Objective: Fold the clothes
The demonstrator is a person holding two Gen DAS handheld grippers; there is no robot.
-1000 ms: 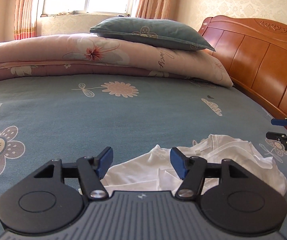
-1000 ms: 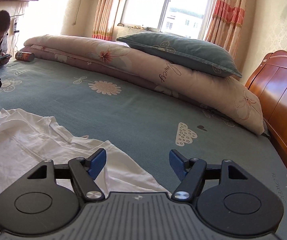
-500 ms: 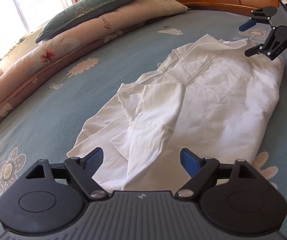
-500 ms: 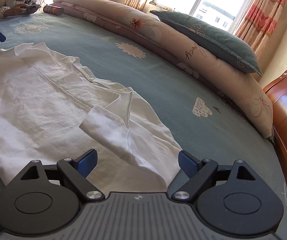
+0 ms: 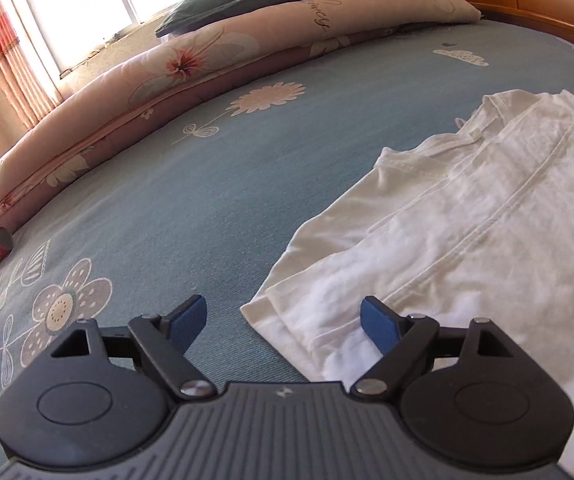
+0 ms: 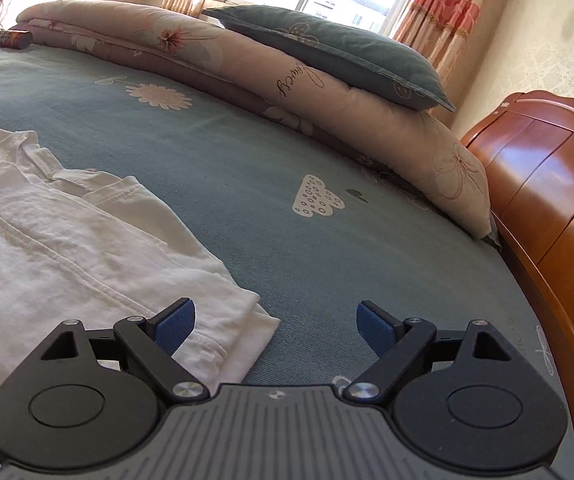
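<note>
- White shirt point(image 5: 467, 220) lies flat on the blue bedsheet point(image 5: 191, 184), one sleeve folded in across its body; the main folds remain undone.
- Left gripper point(image 5: 283, 324): jaws spread wide, holding nothing, over the shirt's near left corner.
- Right gripper point(image 6: 275, 326): likewise spread and empty, at the near right corner.
- Against the earlier frames, both grippers sit lower and nearer the cloth, their jaws wider.

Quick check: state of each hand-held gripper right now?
Left hand-held gripper: open, holding nothing, over the white shirt corner.
Right hand-held gripper: open, holding nothing.
</note>
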